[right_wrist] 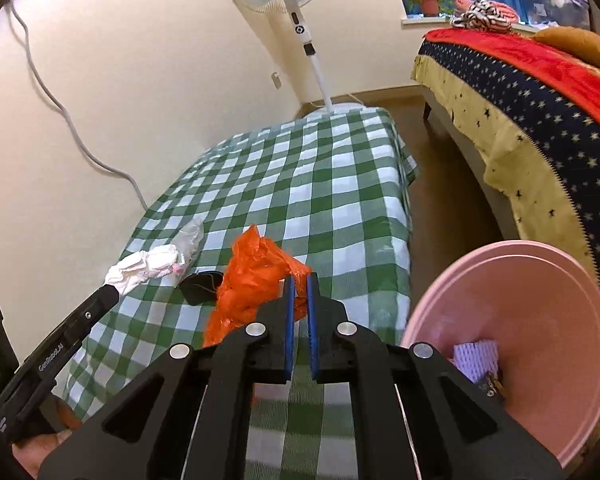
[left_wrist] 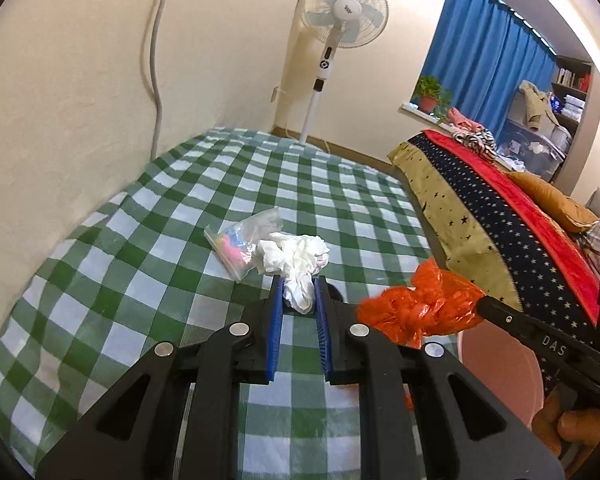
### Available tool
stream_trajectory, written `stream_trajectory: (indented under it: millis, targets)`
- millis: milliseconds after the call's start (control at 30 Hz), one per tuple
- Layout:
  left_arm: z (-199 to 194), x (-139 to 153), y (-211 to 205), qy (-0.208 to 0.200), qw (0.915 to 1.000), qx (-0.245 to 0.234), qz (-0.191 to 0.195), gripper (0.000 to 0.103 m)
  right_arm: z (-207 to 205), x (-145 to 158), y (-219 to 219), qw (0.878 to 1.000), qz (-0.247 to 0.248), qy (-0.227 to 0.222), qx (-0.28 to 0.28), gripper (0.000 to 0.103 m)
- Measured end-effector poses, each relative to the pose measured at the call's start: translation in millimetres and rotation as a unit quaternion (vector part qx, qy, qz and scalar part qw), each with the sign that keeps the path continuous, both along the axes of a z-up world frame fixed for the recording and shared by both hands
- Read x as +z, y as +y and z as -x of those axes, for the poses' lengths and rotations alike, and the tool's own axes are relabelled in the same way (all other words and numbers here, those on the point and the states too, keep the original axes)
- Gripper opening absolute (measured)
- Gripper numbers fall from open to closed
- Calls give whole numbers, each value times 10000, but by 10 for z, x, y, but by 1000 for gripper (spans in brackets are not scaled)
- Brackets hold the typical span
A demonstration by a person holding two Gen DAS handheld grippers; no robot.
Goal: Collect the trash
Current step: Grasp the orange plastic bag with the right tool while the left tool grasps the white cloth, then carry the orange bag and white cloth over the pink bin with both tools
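Observation:
My left gripper (left_wrist: 299,280) is shut on a crumpled white tissue (left_wrist: 292,258), held just above the green checked tablecloth (left_wrist: 180,220); the tissue also shows in the right wrist view (right_wrist: 140,268). A clear plastic bag with pink bits (left_wrist: 236,242) lies against the tissue. My right gripper (right_wrist: 299,278) is shut on a crumpled orange plastic bag (right_wrist: 252,280), held above the table's right part; the bag also shows in the left wrist view (left_wrist: 416,308). A pink bin (right_wrist: 520,344) stands beside the table at the right, with purple foam netting (right_wrist: 476,360) inside.
A small black object (right_wrist: 200,288) lies on the cloth between the grippers. A standing fan (left_wrist: 340,20) is beyond the table's far end. A bed with a starred cover (right_wrist: 540,120) is at the right across a strip of wooden floor (right_wrist: 432,184). A wall runs along the left.

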State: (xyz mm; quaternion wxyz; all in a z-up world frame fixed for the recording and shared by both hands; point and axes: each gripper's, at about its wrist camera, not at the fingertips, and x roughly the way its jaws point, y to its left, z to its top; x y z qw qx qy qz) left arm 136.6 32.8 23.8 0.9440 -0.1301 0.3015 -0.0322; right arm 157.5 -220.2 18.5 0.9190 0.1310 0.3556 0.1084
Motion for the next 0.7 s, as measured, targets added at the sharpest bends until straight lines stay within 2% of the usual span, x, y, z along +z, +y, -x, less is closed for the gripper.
stream_trajectory:
  millis: [400, 700]
  targets:
    - [400, 333, -144, -297, 9991, -231, -173, 16, 509, 301, -162, 9996, -99, -247, -68, 5]
    - [587, 376, -204, -304, 9990, -284, -162, 16, 710, 489, -205, 9994, 21, -340, -14, 5]
